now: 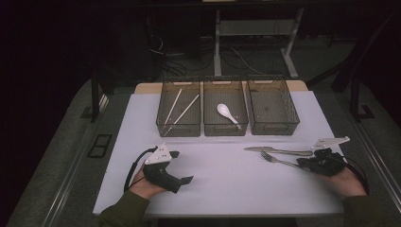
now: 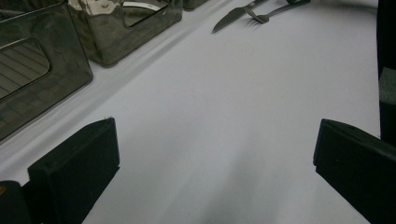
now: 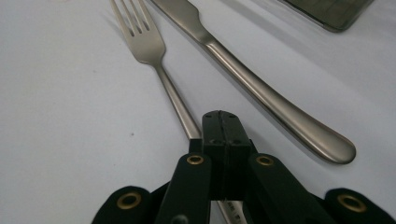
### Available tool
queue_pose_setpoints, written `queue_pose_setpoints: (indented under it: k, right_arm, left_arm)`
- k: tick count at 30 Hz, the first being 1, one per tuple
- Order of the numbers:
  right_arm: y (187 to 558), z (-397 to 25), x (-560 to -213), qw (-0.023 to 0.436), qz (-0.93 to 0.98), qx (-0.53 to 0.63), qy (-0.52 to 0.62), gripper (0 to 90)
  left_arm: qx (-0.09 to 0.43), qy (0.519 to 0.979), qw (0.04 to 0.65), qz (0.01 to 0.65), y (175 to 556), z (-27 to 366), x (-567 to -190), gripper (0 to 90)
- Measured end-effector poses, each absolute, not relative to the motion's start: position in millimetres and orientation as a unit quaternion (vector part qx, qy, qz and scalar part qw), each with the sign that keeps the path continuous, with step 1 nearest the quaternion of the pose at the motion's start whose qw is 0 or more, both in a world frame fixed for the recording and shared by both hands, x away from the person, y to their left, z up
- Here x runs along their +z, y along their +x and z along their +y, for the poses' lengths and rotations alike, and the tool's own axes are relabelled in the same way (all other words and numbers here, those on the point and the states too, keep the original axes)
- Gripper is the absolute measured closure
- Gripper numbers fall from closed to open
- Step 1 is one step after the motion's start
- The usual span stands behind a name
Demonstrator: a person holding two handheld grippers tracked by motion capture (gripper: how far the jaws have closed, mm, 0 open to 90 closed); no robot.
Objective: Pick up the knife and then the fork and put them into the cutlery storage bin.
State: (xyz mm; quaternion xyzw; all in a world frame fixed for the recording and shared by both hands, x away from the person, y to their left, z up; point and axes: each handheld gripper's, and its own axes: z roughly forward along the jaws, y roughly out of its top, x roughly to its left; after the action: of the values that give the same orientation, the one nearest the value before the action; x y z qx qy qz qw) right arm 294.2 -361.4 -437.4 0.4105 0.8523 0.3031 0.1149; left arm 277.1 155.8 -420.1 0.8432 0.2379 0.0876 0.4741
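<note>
A metal fork (image 1: pixel 276 160) (image 3: pixel 149 46) lies on the white table mat (image 1: pixel 227 189) at the right, tines pointing left. A table knife (image 1: pixel 279 151) (image 3: pixel 261 93) lies just beyond it, almost parallel. My right gripper (image 1: pixel 302 163) (image 3: pixel 222 116) is shut on the fork's handle, low on the mat. At the front left my left gripper (image 1: pixel 182 167) (image 2: pixel 217 130) rests on the mat, jaws wide open with nothing between them.
Three dark mesh bins stand in a row at the back. The left bin (image 1: pixel 178 134) holds two chopsticks (image 1: pixel 182 108), the middle bin (image 1: pixel 225 134) a white spoon (image 1: pixel 226 112), and the right bin (image 1: pixel 274 132) looks bare. Bare mat lies between the grippers.
</note>
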Motion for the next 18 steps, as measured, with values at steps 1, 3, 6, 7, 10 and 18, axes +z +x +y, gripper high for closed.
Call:
queue_pose_setpoints:
  k: [1,3,6,7,10,18]
  right_arm:
    - [294.2,-361.3,-437.4,0.115,0.852,0.302,0.412,89.9]
    - [294.7,-361.9,-438.1,0.117,0.851,0.301,0.413,89.9]
    - [295.7,-363.0,-438.9,0.118,0.851,0.298,0.415,89.8]
    - [296.1,-363.2,-439.2,0.118,0.851,0.298,0.416,89.9]
    - [296.2,-363.4,-440.1,0.117,0.852,0.294,0.417,89.8]
    - [292.1,-359.6,-439.3,0.106,0.859,0.289,0.41,89.9]
  left_arm:
    - [0.088,0.843,0.474,0.237,277.1,155.9,-419.9,0.0]
    - [0.087,0.842,0.475,0.239,277.2,156.0,-420.1,0.0]
    - [0.087,0.843,0.474,0.238,277.2,155.9,-420.2,0.0]
    - [0.087,0.843,0.474,0.237,277.1,155.8,-420.2,0.0]
    - [0.087,0.843,0.474,0.238,277.2,155.8,-420.2,0.0]
    - [0.087,0.843,0.474,0.238,277.1,156.0,-420.0,0.0]
